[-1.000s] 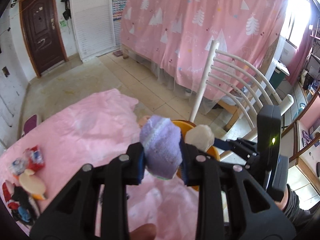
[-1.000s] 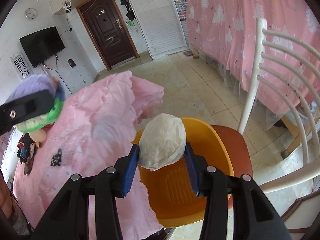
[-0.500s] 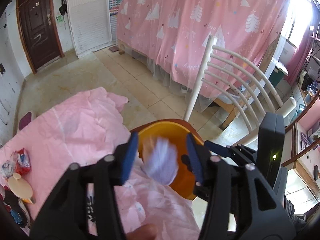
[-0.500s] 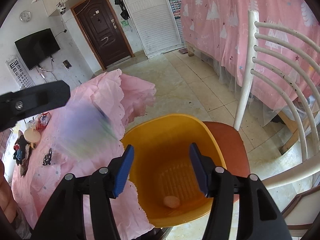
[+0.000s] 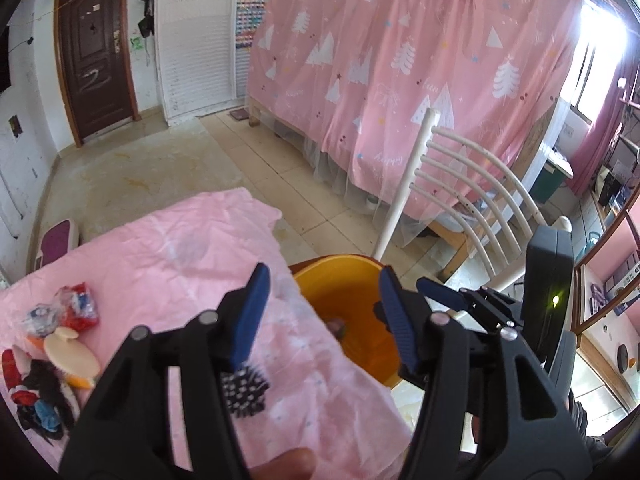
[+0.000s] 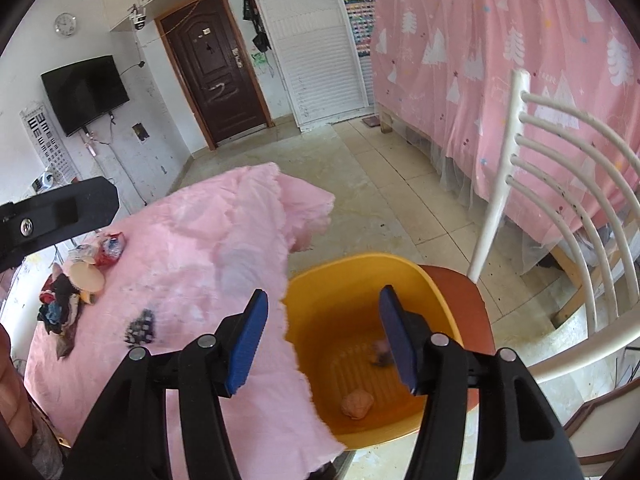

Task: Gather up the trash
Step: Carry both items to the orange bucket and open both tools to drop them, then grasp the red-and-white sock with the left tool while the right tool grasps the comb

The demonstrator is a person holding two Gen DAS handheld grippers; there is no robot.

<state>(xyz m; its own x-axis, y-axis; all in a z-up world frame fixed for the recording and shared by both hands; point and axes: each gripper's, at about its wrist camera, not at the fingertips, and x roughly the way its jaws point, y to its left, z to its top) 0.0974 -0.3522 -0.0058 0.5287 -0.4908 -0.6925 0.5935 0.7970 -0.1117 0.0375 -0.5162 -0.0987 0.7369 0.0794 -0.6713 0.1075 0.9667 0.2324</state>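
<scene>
Left gripper point(image 5: 324, 316) and right gripper point(image 6: 322, 336): jaws parted, nothing between the blue pads, both poised over the orange bin point(image 6: 304, 344) on the chair seat point(image 6: 476, 308). A second ago the left pinched a purple wad and the right a white wad; now two wads point(image 6: 357, 403) lie on the bin floor, one blurred. More trash point(image 5: 60, 316) sits at the far end of the pink-covered table point(image 6: 192, 264); tiled floor, pink curtain point(image 5: 400, 60), brown door point(image 6: 216, 68) behind.
</scene>
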